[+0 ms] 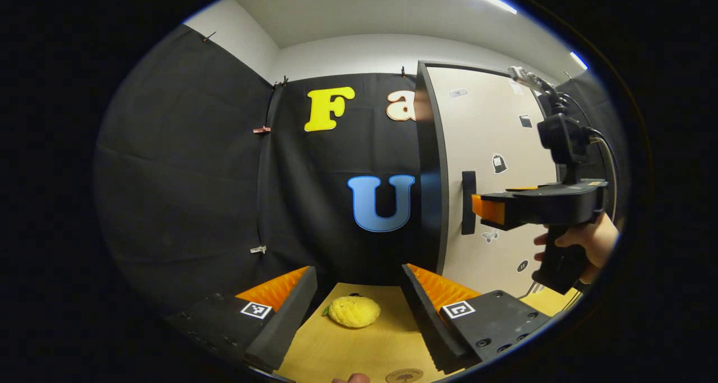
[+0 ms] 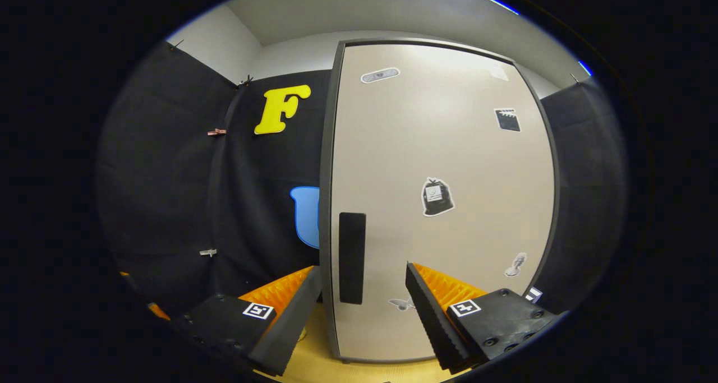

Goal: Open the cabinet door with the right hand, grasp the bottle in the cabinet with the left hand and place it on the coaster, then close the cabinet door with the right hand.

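The cabinet (image 2: 449,147) has a beige door with stickers; the door is closed and hides the inside. Its dark vertical handle (image 2: 352,258) stands just ahead of my right gripper (image 2: 363,285), which is open with the handle in line with the gap. From the left gripper view, the right gripper (image 1: 477,206) is held by a hand (image 1: 589,243) and points at the handle (image 1: 468,202). My left gripper (image 1: 358,279) is open and empty above the wooden table (image 1: 359,349). A round brown coaster (image 1: 405,375) lies at the near table edge.
A yellow lemon-like fruit (image 1: 353,311) rests on the table between and beyond the left gripper's fingers. Black cloth walls close the booth behind and to the left. The cabinet stands on the right side of the table.
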Tool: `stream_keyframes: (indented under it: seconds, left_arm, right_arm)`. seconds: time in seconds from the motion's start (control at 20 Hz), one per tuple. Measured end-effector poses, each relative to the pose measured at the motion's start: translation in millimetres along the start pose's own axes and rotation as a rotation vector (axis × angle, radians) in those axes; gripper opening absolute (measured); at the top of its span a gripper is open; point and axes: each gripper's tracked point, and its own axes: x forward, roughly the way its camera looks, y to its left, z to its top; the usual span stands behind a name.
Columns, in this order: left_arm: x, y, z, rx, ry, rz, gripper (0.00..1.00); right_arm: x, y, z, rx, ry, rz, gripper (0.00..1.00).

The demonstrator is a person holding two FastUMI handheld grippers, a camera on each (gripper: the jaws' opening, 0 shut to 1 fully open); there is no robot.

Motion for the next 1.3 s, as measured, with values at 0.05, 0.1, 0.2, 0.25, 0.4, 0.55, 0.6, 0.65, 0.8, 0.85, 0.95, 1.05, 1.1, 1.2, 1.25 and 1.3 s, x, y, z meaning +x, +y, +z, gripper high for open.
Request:
stream_keyframes:
  seconds: [0.05, 0.1, 0.2, 0.25, 0.4, 0.55, 0.6, 0.65, 0.8, 0.85, 0.95, 1.05, 1.1, 1.2, 1.25, 1.3]
  left_arm:
    - [1, 3, -2, -0.003, 0.006, 0.002, 0.95]
    - [2, 5, -5, -0.005, 0.012, 0.005, 0.95]
    - [4, 11, -9, -0.005, 0.021, 0.018, 0.95]
    - [5, 13, -11, -0.005, 0.024, 0.022, 0.95]
    - [9, 16, -18, -0.017, 0.037, 0.023, 0.95]
    - [11, 17, -19, -0.029, 0.043, 0.025, 0.95]
    - [11, 18, -20, -0.028, 0.043, 0.027, 0.95]
    - [11, 18, -20, -0.026, 0.043, 0.03, 0.95]
    - [12, 17, -22, -0.035, 0.05, 0.029, 0.95]
    - [12, 18, -21, -0.037, 0.052, 0.029, 0.95]
    - [13, 18, -21, -0.035, 0.052, 0.031, 0.95]
    - [11, 17, -18, -0.033, 0.05, 0.03, 0.95]
    - [9, 16, -17, -0.033, 0.05, 0.028, 0.95]
    - [6, 15, -15, -0.034, 0.051, 0.023, 0.95]
    - [4, 14, -13, -0.035, 0.05, 0.021, 0.95]
    - [2, 13, -12, -0.035, 0.047, 0.019, 0.95]
  right_arm:
    - [9, 2, -4, 0.01, 0.008, -0.004, 0.97]
    - [18, 4, -7, 0.022, 0.015, -0.006, 0.97]
    - [32, 3, -10, 0.036, 0.02, -0.025, 0.98]
    - [39, 4, -11, 0.041, 0.013, -0.028, 0.98]
    - [52, 3, -12, 0.048, 0.008, -0.058, 0.89]
    - [58, 6, -19, 0.068, 0.028, -0.067, 0.51]
    - [60, 4, -16, 0.073, 0.03, -0.072, 0.43]
    - [62, 3, -19, 0.062, 0.018, -0.071, 0.37]
    - [56, 6, -19, 0.054, 0.033, -0.019, 0.21]
    - [57, 6, -20, 0.059, 0.037, -0.006, 0.21]
    - [51, 7, -19, 0.058, 0.039, 0.013, 0.21]
    - [39, 11, -15, 0.069, 0.04, 0.038, 0.21]
    - [32, 12, -13, 0.075, 0.041, 0.053, 0.21]
    - [18, 12, -10, 0.075, 0.045, 0.086, 0.21]
    - [12, 11, -8, 0.074, 0.043, 0.102, 0.21]
    - [6, 10, -8, 0.078, 0.048, 0.117, 0.21]
